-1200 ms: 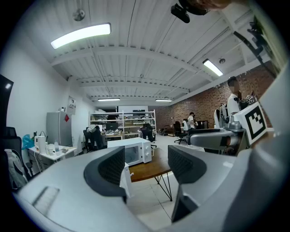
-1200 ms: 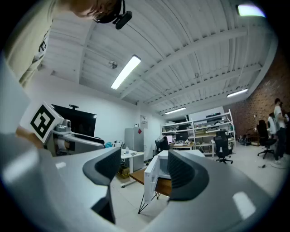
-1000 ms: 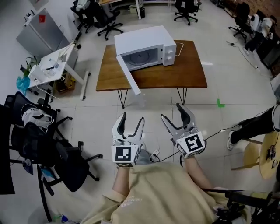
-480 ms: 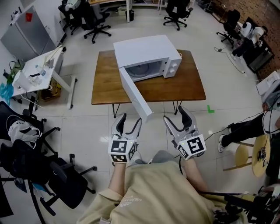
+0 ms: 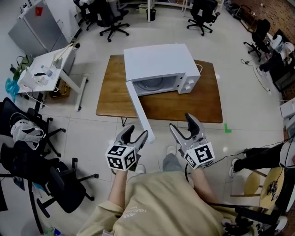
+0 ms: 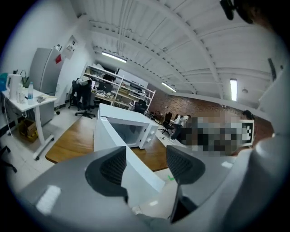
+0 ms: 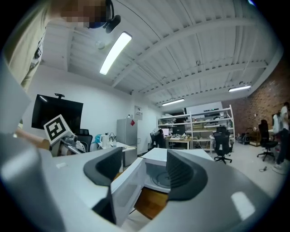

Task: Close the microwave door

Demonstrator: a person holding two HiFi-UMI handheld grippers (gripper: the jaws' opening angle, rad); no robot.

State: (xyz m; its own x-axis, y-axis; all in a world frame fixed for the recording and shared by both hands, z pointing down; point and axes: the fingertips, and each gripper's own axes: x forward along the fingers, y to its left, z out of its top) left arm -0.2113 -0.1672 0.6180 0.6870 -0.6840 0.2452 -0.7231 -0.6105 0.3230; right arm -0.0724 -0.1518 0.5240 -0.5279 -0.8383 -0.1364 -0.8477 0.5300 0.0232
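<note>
A white microwave (image 5: 161, 67) stands on a wooden table (image 5: 203, 103), and its door (image 5: 139, 110) swings wide open toward me past the table's front edge. My left gripper (image 5: 134, 137) is open and empty, just short of the door's free end and slightly left of it. To the door's right, my right gripper (image 5: 182, 127) hovers open with nothing in it. In the left gripper view the door (image 6: 111, 138) runs off between the fingers (image 6: 108, 167). The right gripper view shows the door (image 7: 124, 186) and the cavity with its glass plate (image 7: 159, 177).
Office chairs (image 5: 64, 179) crowd the floor at the left, and a white side desk (image 5: 44, 69) stands left of the table. More chairs (image 5: 203, 11) sit behind it. A stool (image 5: 258, 182) and cables lie at the right. The person's feet (image 5: 170, 150) are on the tiled floor.
I have walked closer to the table. Both grippers moved forward to the open door's free end. The left gripper rolled to the side.
</note>
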